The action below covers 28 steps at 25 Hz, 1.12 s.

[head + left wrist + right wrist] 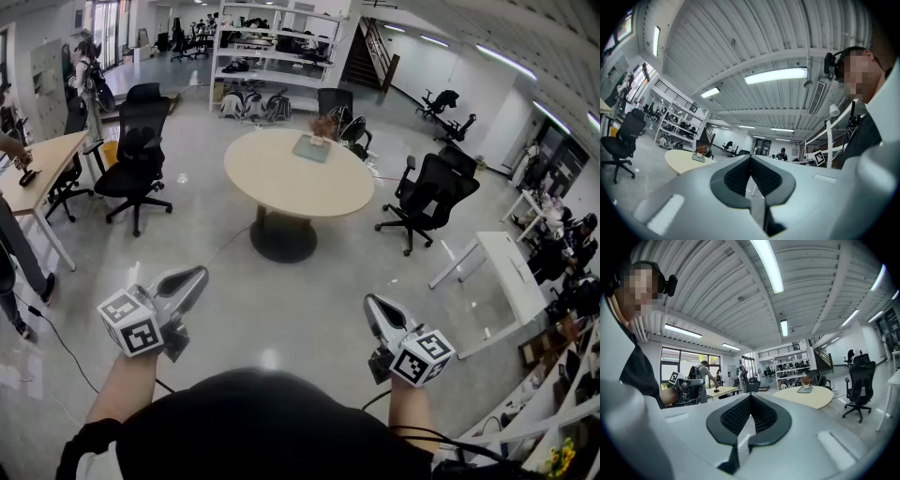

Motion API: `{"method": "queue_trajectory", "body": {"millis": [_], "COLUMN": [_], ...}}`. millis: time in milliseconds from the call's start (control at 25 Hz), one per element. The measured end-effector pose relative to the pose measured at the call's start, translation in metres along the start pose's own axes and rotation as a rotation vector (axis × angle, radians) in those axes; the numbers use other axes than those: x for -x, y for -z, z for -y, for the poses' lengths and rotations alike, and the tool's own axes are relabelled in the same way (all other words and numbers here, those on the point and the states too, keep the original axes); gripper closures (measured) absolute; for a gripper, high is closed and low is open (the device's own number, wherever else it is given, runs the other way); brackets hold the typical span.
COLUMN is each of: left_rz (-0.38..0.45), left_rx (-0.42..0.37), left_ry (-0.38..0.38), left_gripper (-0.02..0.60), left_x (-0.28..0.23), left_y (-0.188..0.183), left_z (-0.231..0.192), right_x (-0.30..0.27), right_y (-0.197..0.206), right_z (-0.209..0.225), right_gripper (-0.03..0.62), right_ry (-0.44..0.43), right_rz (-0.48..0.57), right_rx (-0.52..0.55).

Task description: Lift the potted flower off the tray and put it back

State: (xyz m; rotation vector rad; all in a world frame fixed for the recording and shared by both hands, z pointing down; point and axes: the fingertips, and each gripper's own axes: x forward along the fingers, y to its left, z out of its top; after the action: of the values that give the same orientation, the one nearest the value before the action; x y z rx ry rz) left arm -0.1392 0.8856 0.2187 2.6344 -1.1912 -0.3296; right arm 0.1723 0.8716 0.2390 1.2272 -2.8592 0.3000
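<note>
While shut, left hand-held gripper, right, empty

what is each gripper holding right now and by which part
Nothing. The left gripper and right gripper both have their jaws shut and empty; the potted flower is far off on the round table.

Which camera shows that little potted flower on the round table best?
The right gripper view: the small reddish potted flower stands side-on, clear above the round beige table. The head view shows the flower from above, a blur; the left gripper view, a tiny distant speck.
</note>
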Motion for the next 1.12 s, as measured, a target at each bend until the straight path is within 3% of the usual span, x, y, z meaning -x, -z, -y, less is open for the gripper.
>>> {"method": "queue_trajectory", "body": {"millis": [480,1120], "left_rz": [-0.005,-0.043], "left_rx": [0.004,0.013], "left_ry": [0.048,0.021], "left_gripper": [0.583,0.583], "left_x": [-0.048,-0.088], "left_y": [0.020,0.050], "left_z": [0.037,0.080], "right_x": [0.033,0.069], "right_y": [-0.002,0.010], "right_z": [0.043,0.090], "right_gripper": [0.580,0.579], "right_ry": [0.000,-0.034], "right_rz": [0.003,0.004], "right_rx": [-0.037,-0.029]}}
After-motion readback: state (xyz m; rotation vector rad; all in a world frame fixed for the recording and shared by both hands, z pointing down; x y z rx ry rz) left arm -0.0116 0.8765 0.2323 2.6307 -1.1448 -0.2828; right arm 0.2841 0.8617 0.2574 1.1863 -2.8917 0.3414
